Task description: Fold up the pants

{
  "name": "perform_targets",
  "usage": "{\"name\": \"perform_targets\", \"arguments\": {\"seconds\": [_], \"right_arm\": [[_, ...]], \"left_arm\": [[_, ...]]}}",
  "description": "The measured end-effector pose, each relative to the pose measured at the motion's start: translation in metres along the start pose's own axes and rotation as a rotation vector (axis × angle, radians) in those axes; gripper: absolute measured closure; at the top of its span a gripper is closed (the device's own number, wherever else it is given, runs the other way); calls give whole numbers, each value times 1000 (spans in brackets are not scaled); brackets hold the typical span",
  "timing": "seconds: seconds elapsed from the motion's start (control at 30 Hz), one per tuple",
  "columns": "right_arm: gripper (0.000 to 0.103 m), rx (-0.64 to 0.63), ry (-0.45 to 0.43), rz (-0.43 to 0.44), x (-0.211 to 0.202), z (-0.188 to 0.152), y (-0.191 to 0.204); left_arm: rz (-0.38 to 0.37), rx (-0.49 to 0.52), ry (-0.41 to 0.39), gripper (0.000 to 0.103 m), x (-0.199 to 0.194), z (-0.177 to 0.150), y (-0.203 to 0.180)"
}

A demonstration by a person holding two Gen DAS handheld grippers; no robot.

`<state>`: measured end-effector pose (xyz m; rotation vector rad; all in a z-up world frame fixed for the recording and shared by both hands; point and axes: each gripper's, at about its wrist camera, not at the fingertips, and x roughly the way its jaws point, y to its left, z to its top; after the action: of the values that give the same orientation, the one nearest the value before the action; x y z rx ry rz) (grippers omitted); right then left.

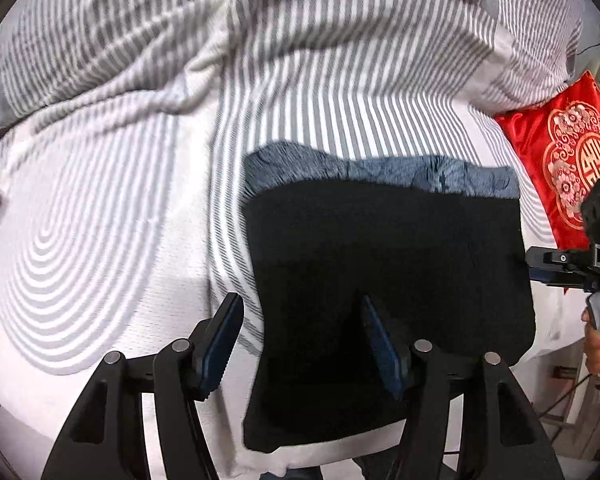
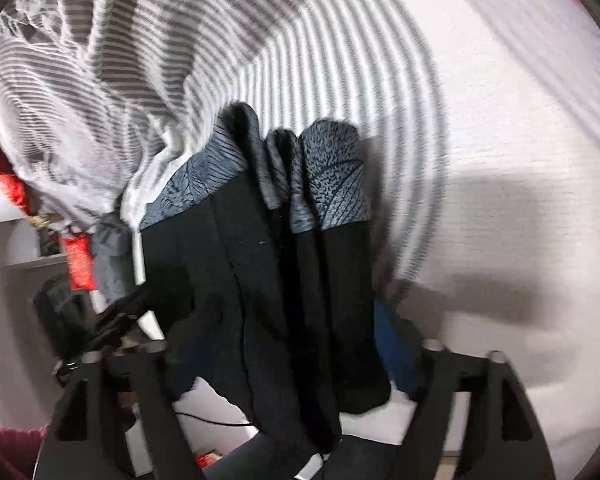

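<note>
The black pants [image 1: 384,280] lie folded on the striped bed sheet [image 1: 100,240], with a grey-blue patterned band [image 1: 380,172] along the far edge. My left gripper [image 1: 300,344] is open over the pants' near left edge and holds nothing. My right gripper [image 1: 556,264] shows at the pants' right edge in the left wrist view. In the right wrist view the pants [image 2: 268,280] hang bunched between the right gripper's [image 2: 300,360] fingers, which look closed on the fabric; the image is blurred.
A crumpled striped blanket [image 1: 260,40] lies at the back of the bed. A red embroidered cushion [image 1: 568,144] sits at the right. The bed's edge and a cable [image 2: 212,420] show below the pants in the right wrist view.
</note>
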<state>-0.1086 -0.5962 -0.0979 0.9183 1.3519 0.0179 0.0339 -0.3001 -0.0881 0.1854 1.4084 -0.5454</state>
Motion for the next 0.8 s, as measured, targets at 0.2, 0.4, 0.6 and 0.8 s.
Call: {"name": "perform_targets", "arguments": {"seconds": [0.2,0.4,0.6,0.8], "right_arm": [[22,13,-110,-106,-33,-6,20],[71,-120,-126,-217,-25,-8,60],[80,-157,-89,-273,2,-12,68],[81,-173,-65,-317,28,-15,59]], "left_arm": [[49,71,-33,40,-20,8,-8],[58,120,-49,40,-12,25,-32],[82,140,-15,40,13,19,-49],[126,175,6,36,41,13,-51]]}}
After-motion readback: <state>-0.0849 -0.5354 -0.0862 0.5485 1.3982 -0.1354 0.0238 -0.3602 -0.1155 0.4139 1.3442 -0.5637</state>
